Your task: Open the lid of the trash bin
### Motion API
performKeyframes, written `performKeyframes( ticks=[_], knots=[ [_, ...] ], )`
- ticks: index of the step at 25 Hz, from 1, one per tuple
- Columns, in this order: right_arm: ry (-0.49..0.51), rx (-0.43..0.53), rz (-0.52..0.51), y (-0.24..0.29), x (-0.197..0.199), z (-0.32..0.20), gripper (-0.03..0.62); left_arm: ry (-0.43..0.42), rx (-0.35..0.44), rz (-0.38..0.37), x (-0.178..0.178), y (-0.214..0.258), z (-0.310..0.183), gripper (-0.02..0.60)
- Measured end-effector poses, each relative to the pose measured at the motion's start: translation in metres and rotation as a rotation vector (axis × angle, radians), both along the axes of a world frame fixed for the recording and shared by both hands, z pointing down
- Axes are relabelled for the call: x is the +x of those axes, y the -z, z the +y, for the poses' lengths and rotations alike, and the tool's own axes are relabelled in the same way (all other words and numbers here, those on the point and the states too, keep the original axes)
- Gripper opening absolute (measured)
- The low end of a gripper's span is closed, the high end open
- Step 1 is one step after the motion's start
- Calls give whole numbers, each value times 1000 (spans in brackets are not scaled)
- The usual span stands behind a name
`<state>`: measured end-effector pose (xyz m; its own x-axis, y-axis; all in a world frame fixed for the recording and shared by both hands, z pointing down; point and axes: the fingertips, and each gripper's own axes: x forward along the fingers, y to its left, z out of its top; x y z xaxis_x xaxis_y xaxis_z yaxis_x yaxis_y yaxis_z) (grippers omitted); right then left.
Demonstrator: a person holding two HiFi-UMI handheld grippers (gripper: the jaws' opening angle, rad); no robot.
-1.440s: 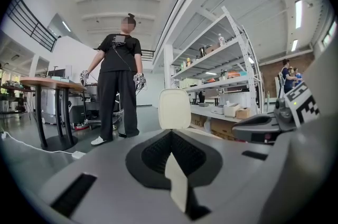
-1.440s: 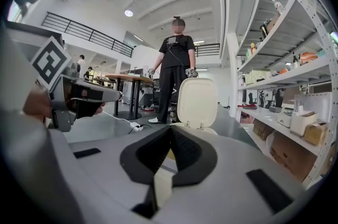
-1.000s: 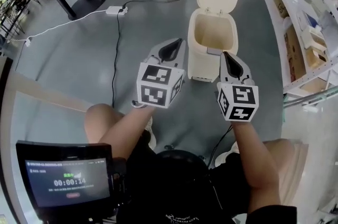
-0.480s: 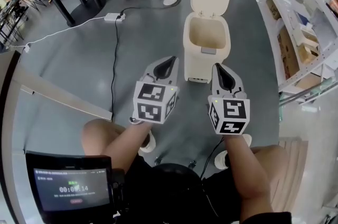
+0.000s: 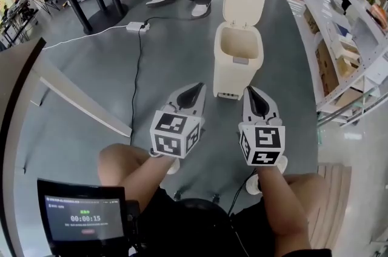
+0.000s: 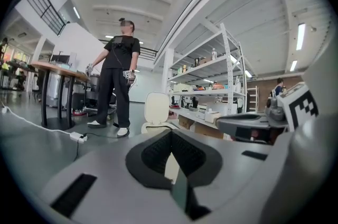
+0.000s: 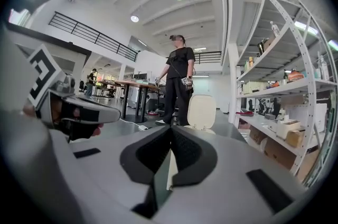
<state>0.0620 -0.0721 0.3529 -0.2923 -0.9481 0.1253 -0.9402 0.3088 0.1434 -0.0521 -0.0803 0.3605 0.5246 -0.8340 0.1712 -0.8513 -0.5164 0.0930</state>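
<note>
Already open: cream trash bin (image 5: 238, 65), lid (image 5: 244, 2) upright; left gripper (image 5: 195, 92), right gripper (image 5: 253, 96) clenched, empty.

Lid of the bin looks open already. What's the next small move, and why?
Probably just draw both grippers back to rest and stop. The lid stands upright behind the trash bin, whose mouth is fully exposed. The left gripper and right gripper are both shut on nothing, short of the bin and not touching it, so nothing more seems needed.
</note>
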Motion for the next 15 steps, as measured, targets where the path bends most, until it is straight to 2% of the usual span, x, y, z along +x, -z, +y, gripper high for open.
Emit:
performKeyframes(
  ticks=[5,7,11,13,15],
  knots=[
    [15,78,116,20,2,36,5,0,108,-100,15,9,29,-2],
    [25,76,94,25,4,49,5,9,140,-120,17,13,40,-2],
    [-4,91,22,36,16,65,5,51,149,-112,16,27,51,-2],
    [-37,124,29,43,24,73,5,42,149,-79,20,37,59,-1],
    [-40,121,-9,46,27,77,5,23,165,-56,26,44,70,-2]
  ],
)
